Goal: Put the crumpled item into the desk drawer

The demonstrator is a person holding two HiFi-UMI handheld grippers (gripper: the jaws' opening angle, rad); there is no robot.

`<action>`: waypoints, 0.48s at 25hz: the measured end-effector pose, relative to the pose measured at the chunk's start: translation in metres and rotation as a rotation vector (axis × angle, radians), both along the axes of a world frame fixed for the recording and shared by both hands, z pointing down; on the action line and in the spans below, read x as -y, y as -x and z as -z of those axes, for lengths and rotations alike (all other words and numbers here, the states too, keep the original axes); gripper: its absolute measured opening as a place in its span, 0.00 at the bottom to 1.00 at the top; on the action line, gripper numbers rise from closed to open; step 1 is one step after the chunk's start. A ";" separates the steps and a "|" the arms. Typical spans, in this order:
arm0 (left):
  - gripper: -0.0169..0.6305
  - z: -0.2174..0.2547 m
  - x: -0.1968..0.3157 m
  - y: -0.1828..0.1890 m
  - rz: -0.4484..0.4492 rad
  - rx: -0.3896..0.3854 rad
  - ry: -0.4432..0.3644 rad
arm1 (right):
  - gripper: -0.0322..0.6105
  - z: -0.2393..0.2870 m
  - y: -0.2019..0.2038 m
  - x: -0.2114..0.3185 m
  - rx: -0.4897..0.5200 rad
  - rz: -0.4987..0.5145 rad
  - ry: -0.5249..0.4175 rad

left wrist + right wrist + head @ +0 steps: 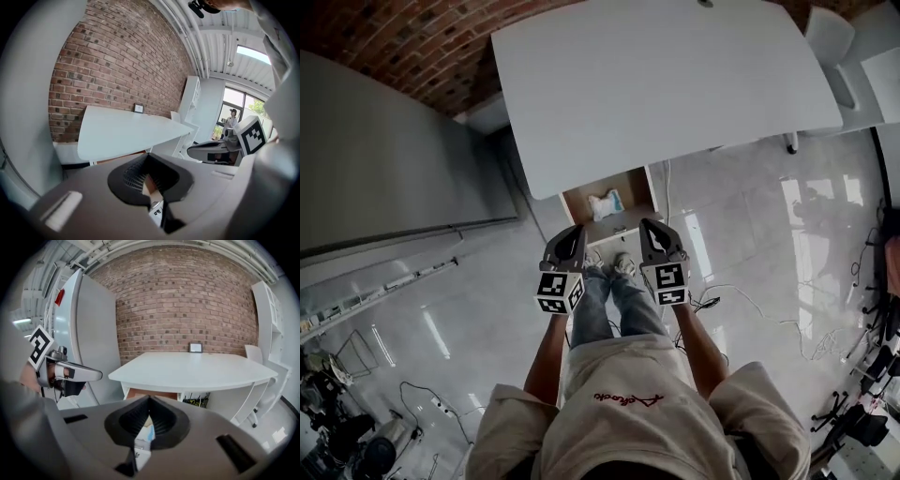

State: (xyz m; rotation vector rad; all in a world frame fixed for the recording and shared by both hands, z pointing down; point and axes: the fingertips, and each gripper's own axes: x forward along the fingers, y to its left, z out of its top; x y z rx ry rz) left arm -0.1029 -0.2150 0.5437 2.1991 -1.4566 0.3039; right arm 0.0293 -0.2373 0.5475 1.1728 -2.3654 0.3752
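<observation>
- To the far left stands a tall grey cabinet [384, 159], with a brick wall [412, 47] behind it.
- My left hand-held gripper [572, 239] hangs in the air above the glossy tiled floor [487, 309], just near of the drawer and left of my shoes [609, 267]. Its jaws are clenched together with nothing between them, and they point toward the counter.
- The white counter [656, 84] fills the far middle of the scene, and its top is bare.
- The desk drawer [623, 228] is pulled out from under the counter's near edge and stands open, so its wooden inside shows.
- The crumpled item [605, 204], a pale white and light-blue wad, lies inside the drawer on its floor. It is apart from both hand-held grippers.
- My right hand-held gripper [652, 234] is level with the left one, just near of the drawer's right corner. Its jaws are also clenched tight and hold nothing.
- On the floor to the right, loose white cables [750, 300] trail away from the counter.
- At the far right corner a white chair [830, 37] stands beside the counter.
</observation>
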 end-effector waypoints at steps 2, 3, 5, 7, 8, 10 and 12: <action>0.04 0.020 0.004 0.004 0.007 0.009 -0.026 | 0.07 0.022 -0.001 0.007 0.016 -0.014 -0.030; 0.04 0.029 0.005 0.006 0.011 0.012 -0.037 | 0.07 0.032 -0.002 0.010 0.023 -0.020 -0.045; 0.04 0.047 0.005 0.009 0.019 0.017 -0.054 | 0.07 0.053 -0.002 0.014 0.035 -0.024 -0.073; 0.04 0.064 0.003 0.010 0.021 0.022 -0.067 | 0.07 0.073 -0.002 0.017 0.043 -0.017 -0.099; 0.04 0.072 0.003 0.009 0.018 0.025 -0.075 | 0.07 0.083 -0.004 0.019 0.047 -0.014 -0.110; 0.04 0.089 0.005 0.005 0.007 0.030 -0.098 | 0.07 0.103 -0.010 0.023 0.054 -0.020 -0.130; 0.04 0.104 0.007 0.001 -0.005 0.033 -0.122 | 0.07 0.120 -0.016 0.026 0.058 -0.034 -0.149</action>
